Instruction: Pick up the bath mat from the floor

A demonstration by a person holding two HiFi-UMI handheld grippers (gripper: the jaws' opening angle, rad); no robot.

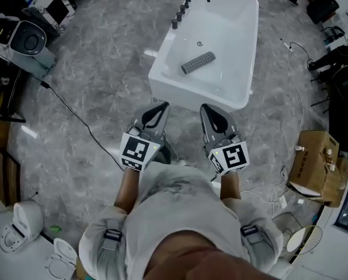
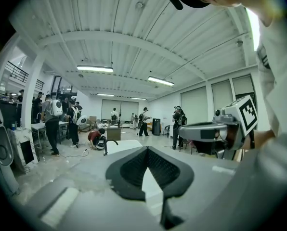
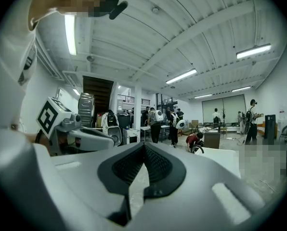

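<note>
A small grey ribbed mat [image 1: 198,62] lies inside the white bathtub [image 1: 162,74] ahead of me; neither gripper view shows it. My left gripper [image 1: 160,107] and right gripper [image 1: 207,108] are held side by side just short of the tub's near rim, both pointing toward it. In the left gripper view the jaws [image 2: 147,150] meet at the tips with nothing between them, and the right gripper [image 2: 201,131] shows beside them. In the right gripper view the jaws [image 3: 144,146] are also shut and empty, with the left gripper [image 3: 85,136] at the left.
A black faucet [image 1: 188,2] stands at the tub's far end. A cable [image 1: 75,115] crosses the grey floor at left. A cardboard box [image 1: 317,165] sits at right, white toilets [image 1: 22,223] at lower left. Several people stand far off in the hall.
</note>
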